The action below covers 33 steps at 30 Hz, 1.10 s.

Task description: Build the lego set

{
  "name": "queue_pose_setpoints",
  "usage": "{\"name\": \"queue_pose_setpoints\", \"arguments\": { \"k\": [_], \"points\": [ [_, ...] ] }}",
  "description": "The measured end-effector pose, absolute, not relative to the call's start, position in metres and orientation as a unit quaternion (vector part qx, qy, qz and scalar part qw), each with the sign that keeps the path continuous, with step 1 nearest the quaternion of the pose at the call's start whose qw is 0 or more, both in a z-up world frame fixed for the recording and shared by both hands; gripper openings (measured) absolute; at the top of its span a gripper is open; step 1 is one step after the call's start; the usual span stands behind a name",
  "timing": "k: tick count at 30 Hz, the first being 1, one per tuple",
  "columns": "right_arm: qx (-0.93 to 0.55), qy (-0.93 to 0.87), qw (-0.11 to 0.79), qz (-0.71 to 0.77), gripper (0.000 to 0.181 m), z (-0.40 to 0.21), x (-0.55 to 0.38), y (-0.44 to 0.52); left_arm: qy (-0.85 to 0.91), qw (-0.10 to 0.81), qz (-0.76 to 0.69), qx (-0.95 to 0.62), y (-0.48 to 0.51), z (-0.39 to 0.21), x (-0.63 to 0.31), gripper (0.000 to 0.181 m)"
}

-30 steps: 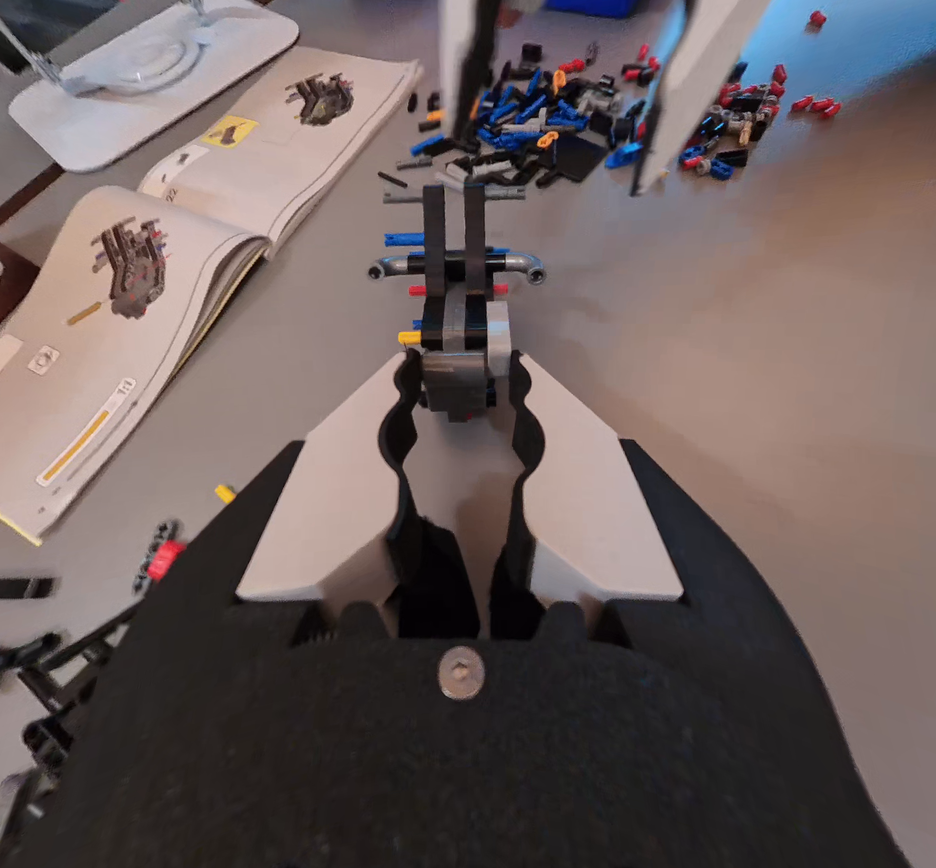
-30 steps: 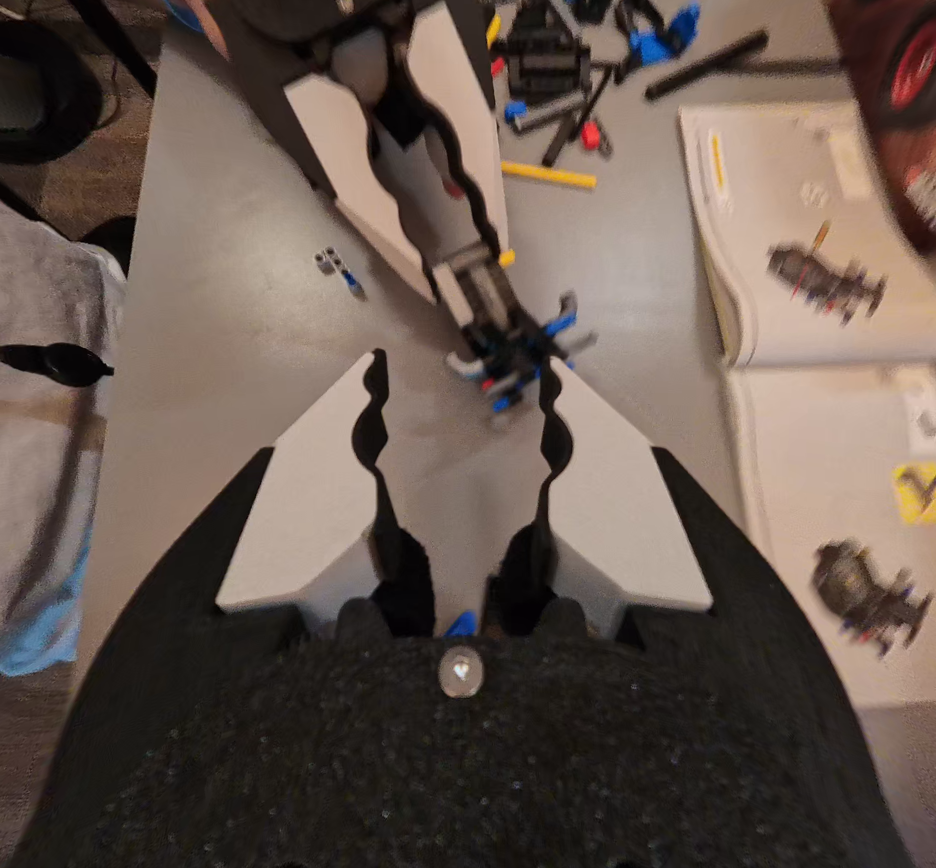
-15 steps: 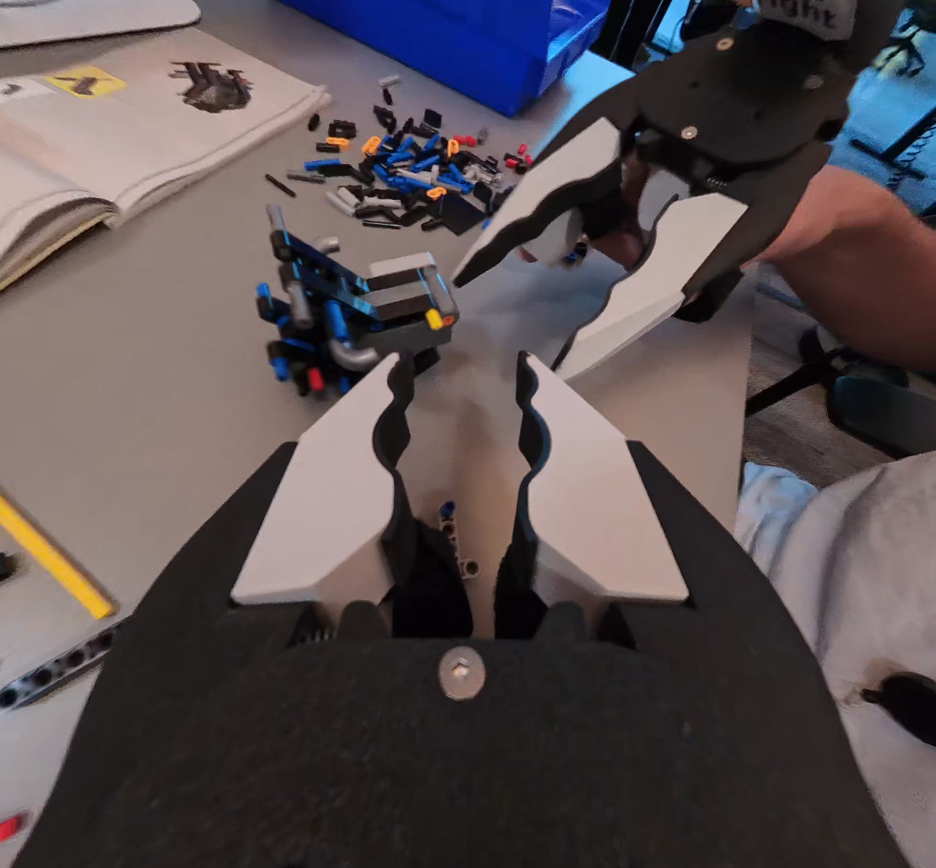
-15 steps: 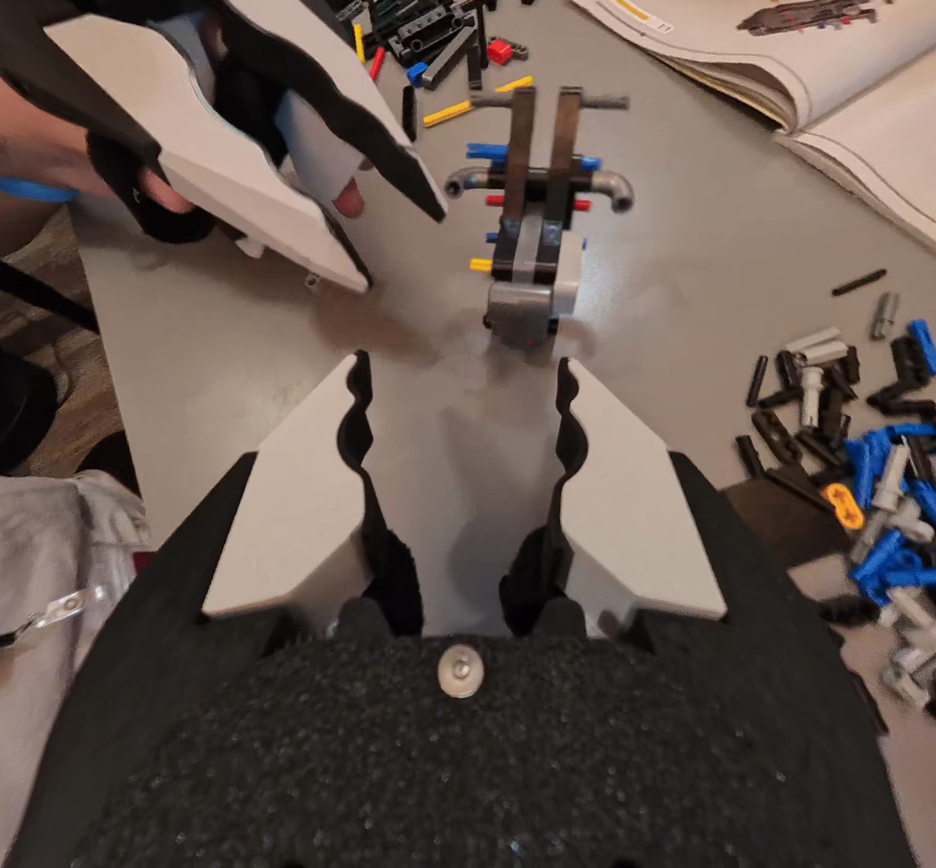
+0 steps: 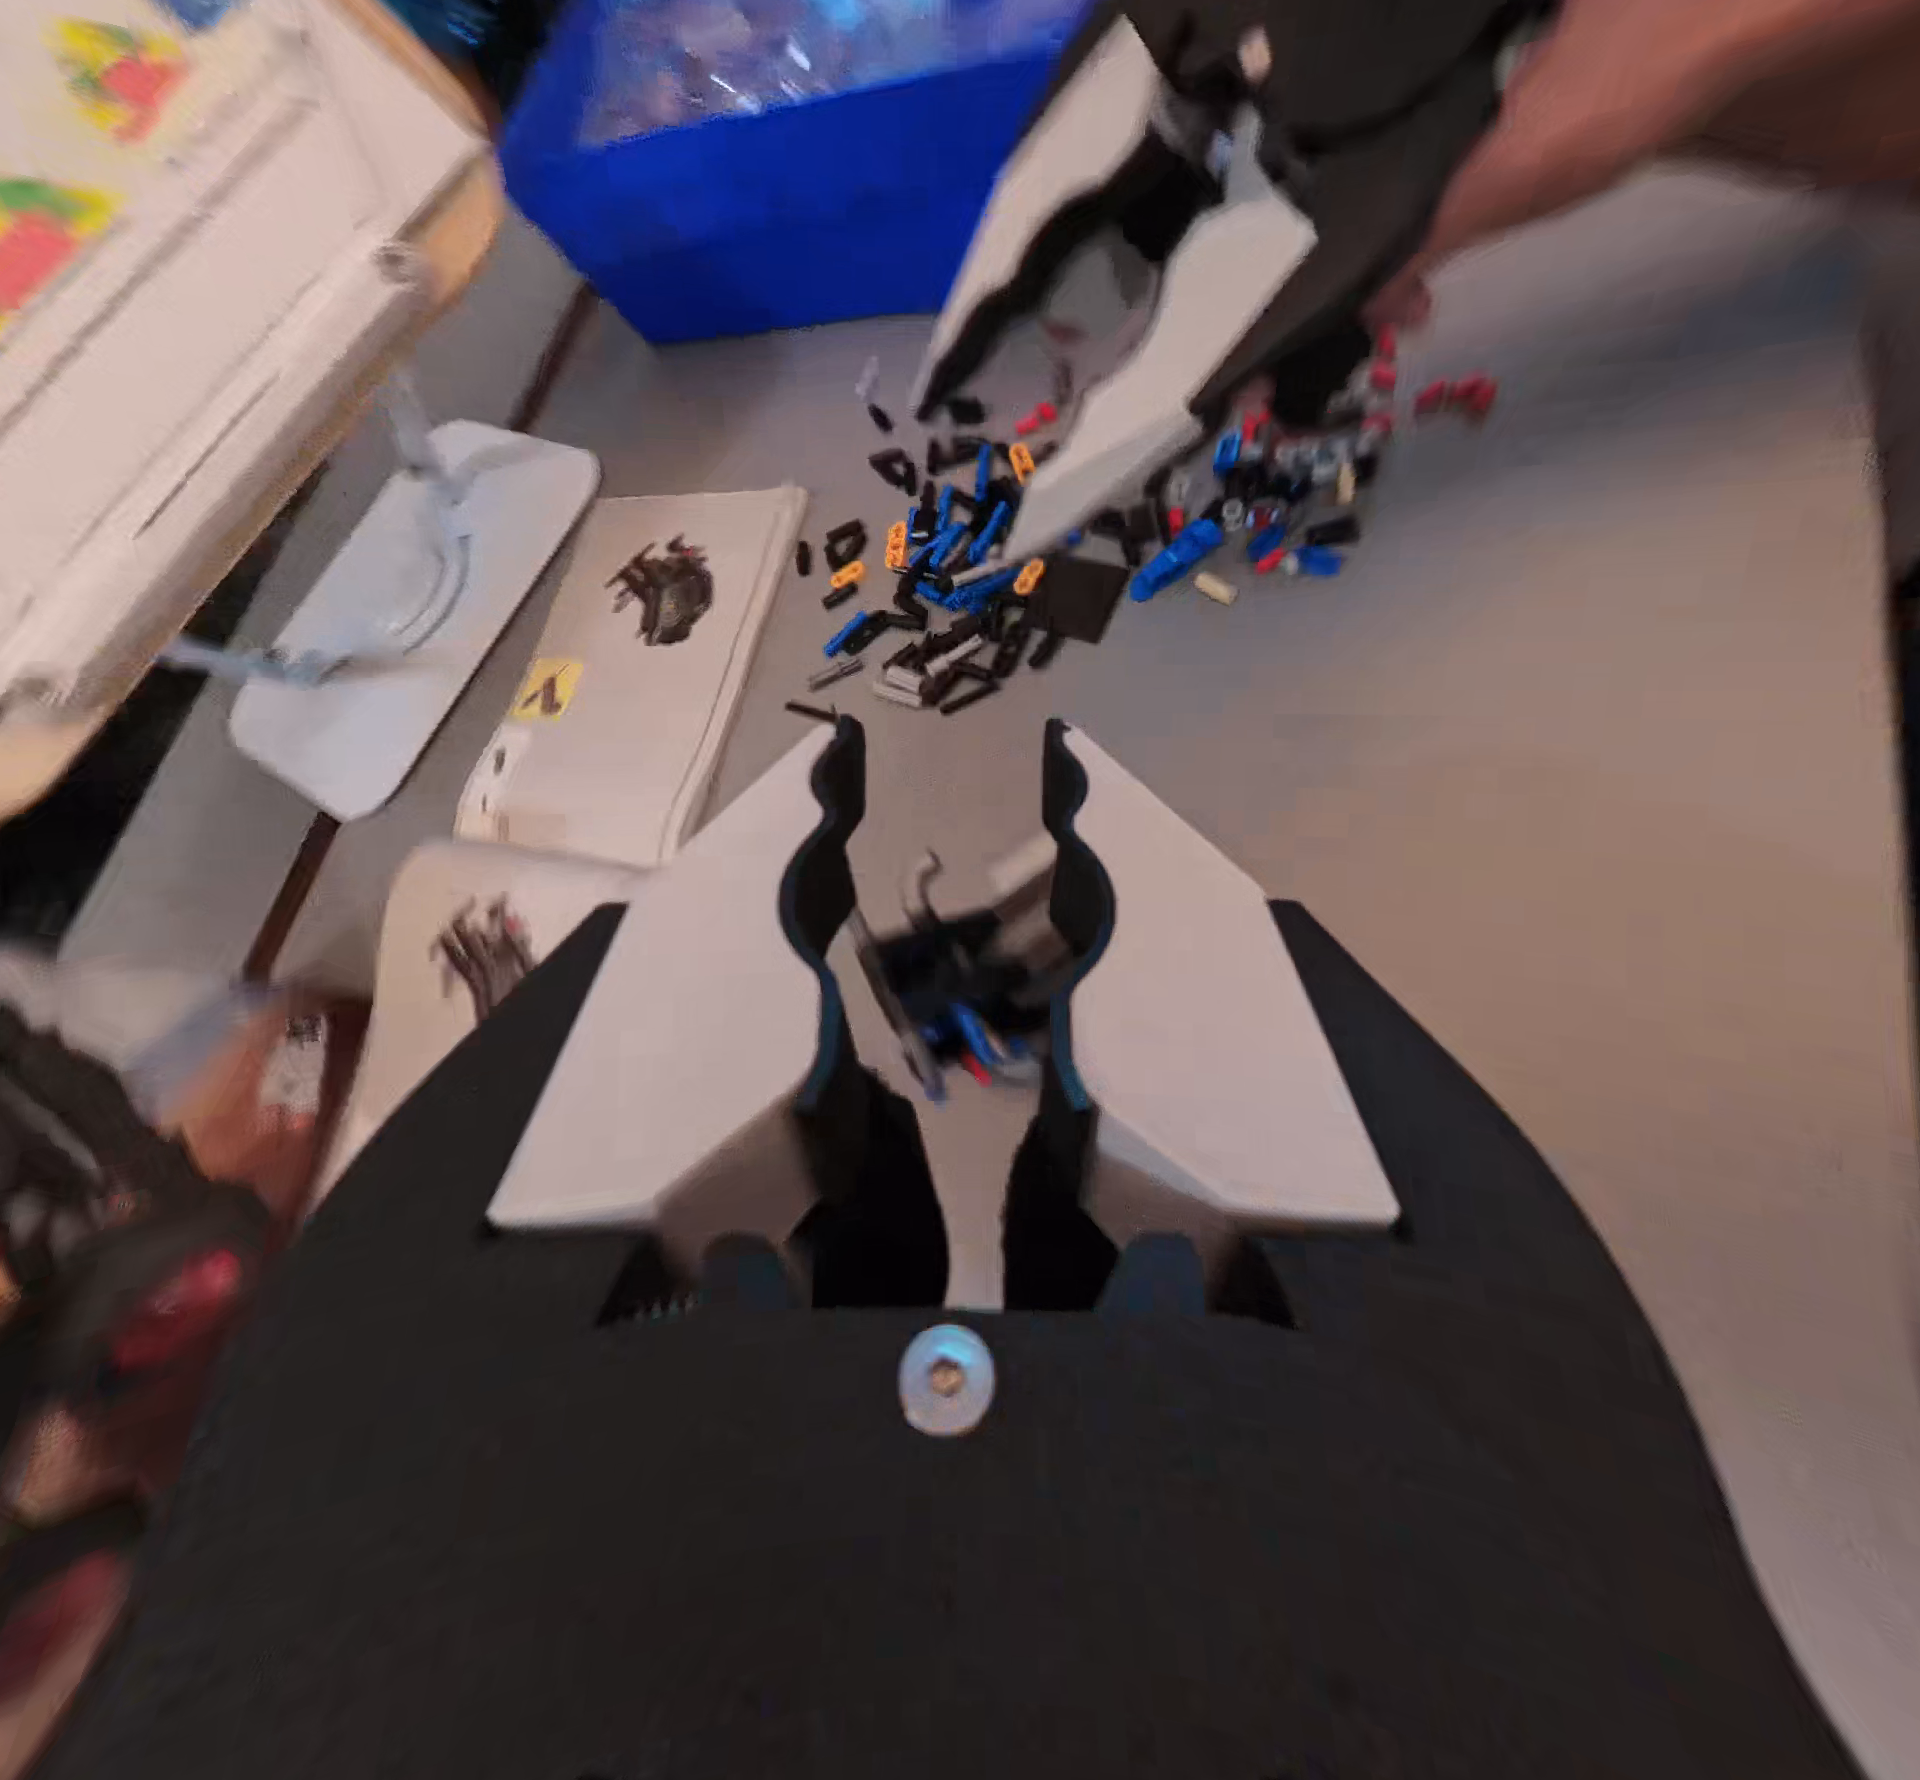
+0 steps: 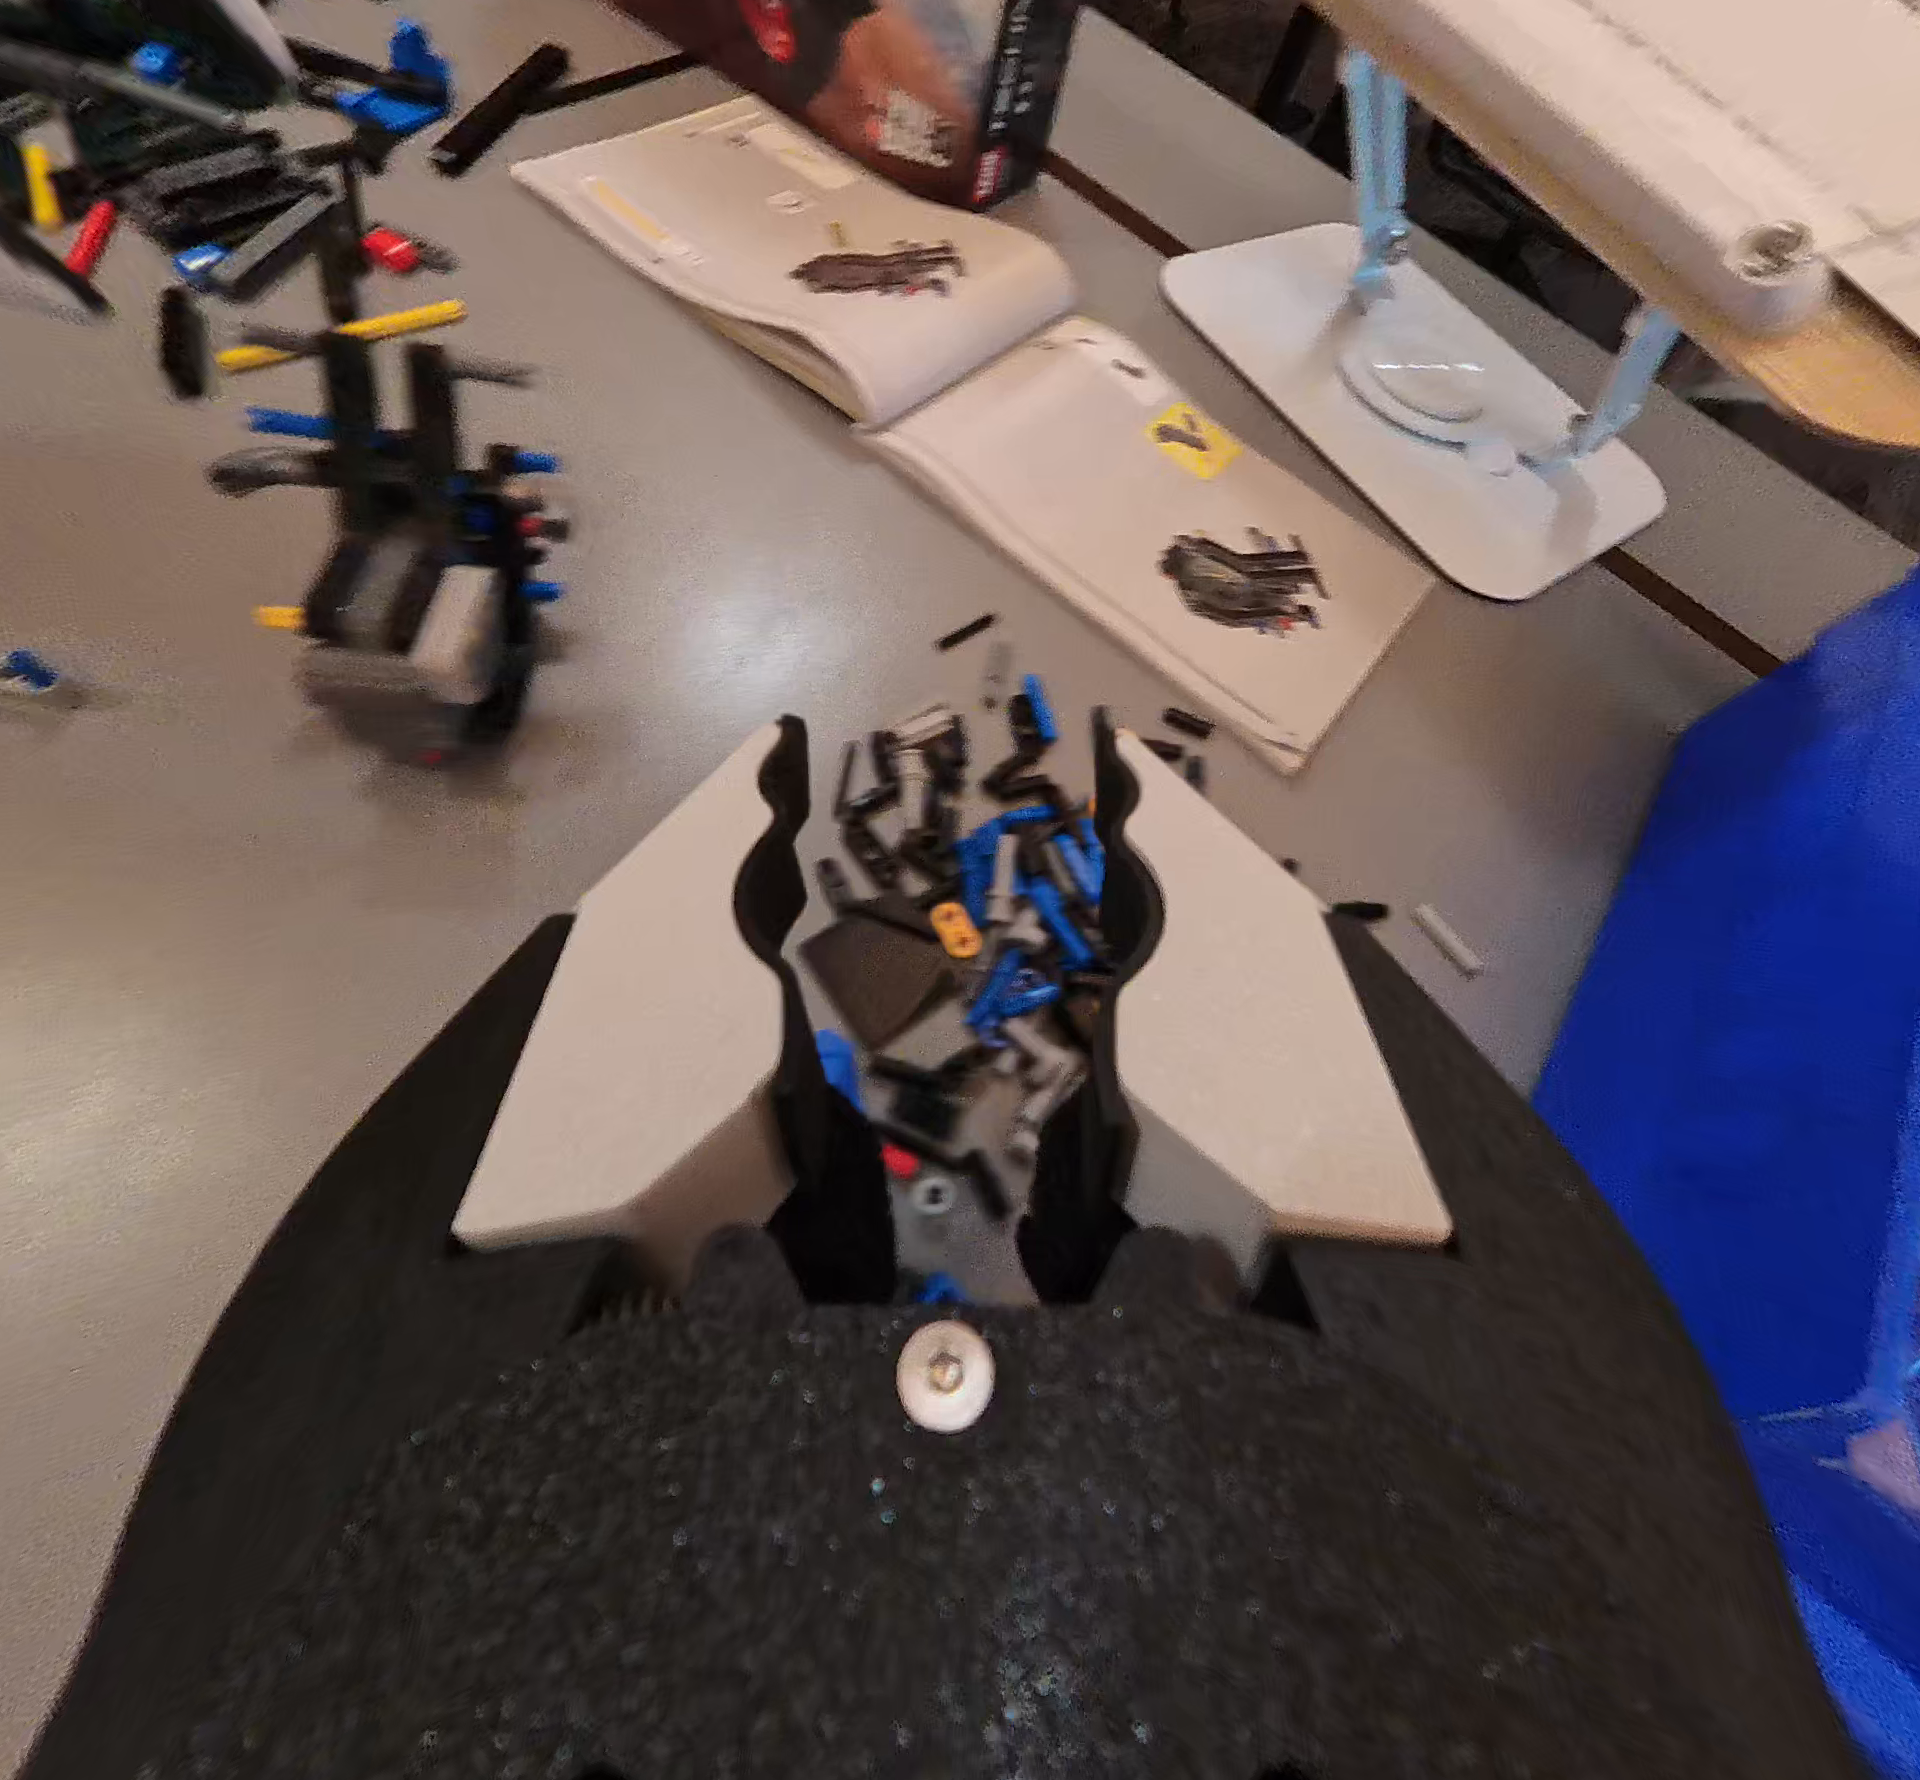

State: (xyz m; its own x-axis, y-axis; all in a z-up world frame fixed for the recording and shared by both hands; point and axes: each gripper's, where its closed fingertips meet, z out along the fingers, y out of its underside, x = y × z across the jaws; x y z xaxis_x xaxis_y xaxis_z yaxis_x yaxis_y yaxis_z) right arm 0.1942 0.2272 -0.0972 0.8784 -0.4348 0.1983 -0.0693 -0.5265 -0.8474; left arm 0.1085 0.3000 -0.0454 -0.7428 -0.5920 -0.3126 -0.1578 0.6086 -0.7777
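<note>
Currently, status by item:
left hand-held gripper: jaws apart, nothing clamped; hovers over the table, view is motion-blurred.
right hand-held gripper: jaws spread wide, empty; poised right above the loose parts pile, tips just over the pieces. Also visible in the left wrist view, angled down at the same pile.
lego assembly: black/grey build with blue, red and yellow pins, standing on the table, left of the right hand-held gripper and apart from it. In the left wrist view it shows blurred between the left fingers, lower down; contact cannot be told.
loose parts pile: small black, blue, orange, grey pieces scattered on the table, between assembly and blue bin.
instruction booklet: open, flat on the table, beyond the pile.
blue bin: at the table's far edge in the left wrist view, right beside the pile.
second parts heap: longer black beams, yellow and red bits, far left of the right wrist view.
set box: dark, upright, behind the booklet.
white stand base: next to the booklet, carries a tilted board.
table: grey, glossy.
</note>
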Motion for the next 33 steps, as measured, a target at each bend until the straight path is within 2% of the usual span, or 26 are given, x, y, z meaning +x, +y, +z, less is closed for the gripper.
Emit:
{"name": "queue_pose_setpoints", "arguments": {
  "k": [4,7,11,21,25,33],
  "points": [
    [-0.837,0.189,0.491,-0.15,0.058,-0.104,0.221,0.211,0.905,0.253,-0.289,-0.181,0.268,-0.075,0.212,0.036],
    [-0.812,0.189,0.53,-0.154,0.052,-0.103,0.213,0.204,0.918,0.178,-0.278,-0.222,0.24,-0.114,0.272,0.037],
    [-0.806,0.182,0.532,-0.185,0.047,-0.106,0.207,0.193,0.915,0.16,-0.276,-0.246,0.223,-0.142,0.314,0.025],
    [-0.826,0.158,0.499,-0.211,0.046,-0.112,0.202,0.187,0.922,0.114,-0.274,-0.25,0.22,-0.163,0.331,0.022],
    [-0.828,0.155,0.497,-0.209,0.045,-0.113,0.2,0.188,0.924,0.108,-0.274,-0.242,0.219,-0.166,0.331,0.0],
    [-0.834,0.157,0.489,-0.2,0.043,-0.12,0.201,0.189,0.917,0.105,-0.29,-0.255,0.225,-0.162,0.33,0.0]
  ]
}}
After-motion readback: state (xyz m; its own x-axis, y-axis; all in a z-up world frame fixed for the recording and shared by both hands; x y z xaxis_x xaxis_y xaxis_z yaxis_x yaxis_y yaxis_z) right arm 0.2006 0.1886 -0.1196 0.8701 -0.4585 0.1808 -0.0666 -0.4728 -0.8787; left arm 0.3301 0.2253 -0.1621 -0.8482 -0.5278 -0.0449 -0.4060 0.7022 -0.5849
